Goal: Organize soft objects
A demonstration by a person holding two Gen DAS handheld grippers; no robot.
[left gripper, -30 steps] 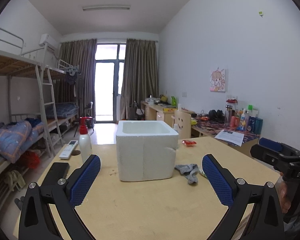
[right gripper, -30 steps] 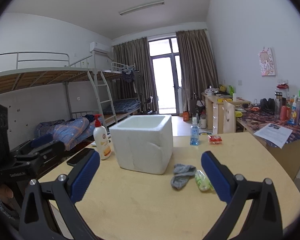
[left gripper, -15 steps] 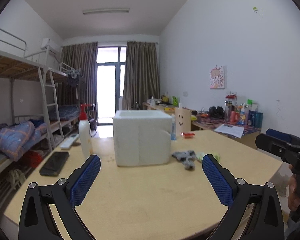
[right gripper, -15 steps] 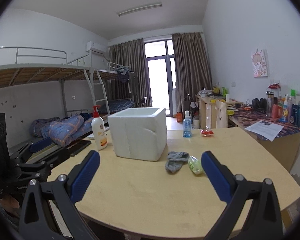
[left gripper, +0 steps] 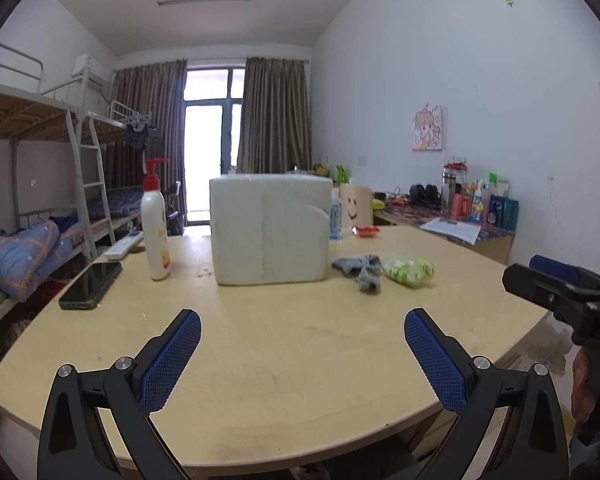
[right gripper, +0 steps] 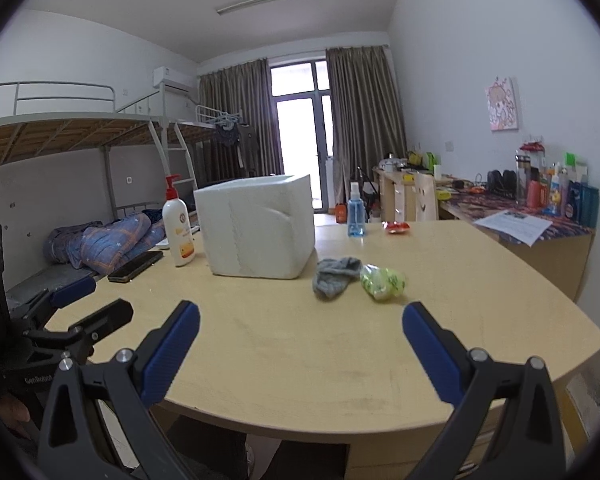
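Left gripper [left gripper: 302, 330] and right gripper [right gripper: 300, 322] are both hovering over the table's [left gripper: 284, 364] near edge, jaws spread wide, gripping nothing. Well ahead, grey sock [right gripper: 334, 276] and green soft item [right gripper: 382, 280] are lying just beside the foam box [right gripper: 256, 226]. Judging both limp, light, non-fragile; pinching a raised mid-fold looks best. Sock's long axis is running roughly front-to-back; toe direction unclear.

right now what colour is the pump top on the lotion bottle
Red, on a white lotion bottle; clearest in the left wrist view.

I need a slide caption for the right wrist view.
Open right hand-held gripper facing grey sock, green sock and foam box.
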